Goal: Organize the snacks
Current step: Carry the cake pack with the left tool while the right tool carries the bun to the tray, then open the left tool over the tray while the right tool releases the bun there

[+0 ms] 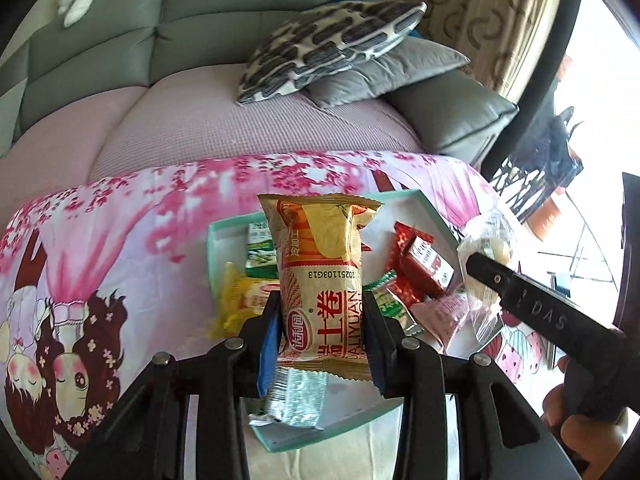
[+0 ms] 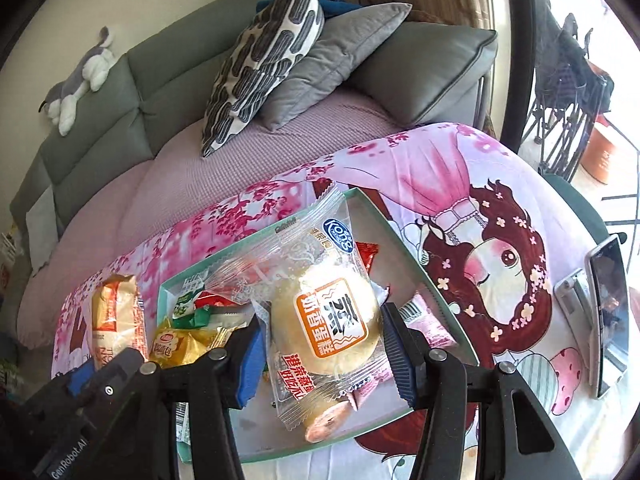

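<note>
My left claw [image 1: 323, 312] pinches a gold egg-roll packet [image 1: 320, 280] upright between its blue pads, above the teal tray [image 1: 320, 436]. My right claw [image 2: 322, 344] grips a clear-wrapped steamed cake [image 2: 324, 320] by its sides, also over the tray, which sits on the counter under a pink cartoon cloth [image 2: 460, 184]. In the tray beneath lie loose snacks: a yellow packet [image 1: 240, 300], a green-and-white packet [image 1: 260, 252], red wrappers [image 1: 420, 264] and a pale pink packet [image 1: 444, 312]. They crowd most of the tray floor under both claws. To the right on the cloth a phone [image 2: 608, 312] leans on a stand. Behind the counter runs a grey sofa [image 1: 100, 60] with a patterned cushion [image 1: 332, 44], grey cushions [image 1: 384, 72] and a plush toy [image 2: 80, 80] on its back.
</note>
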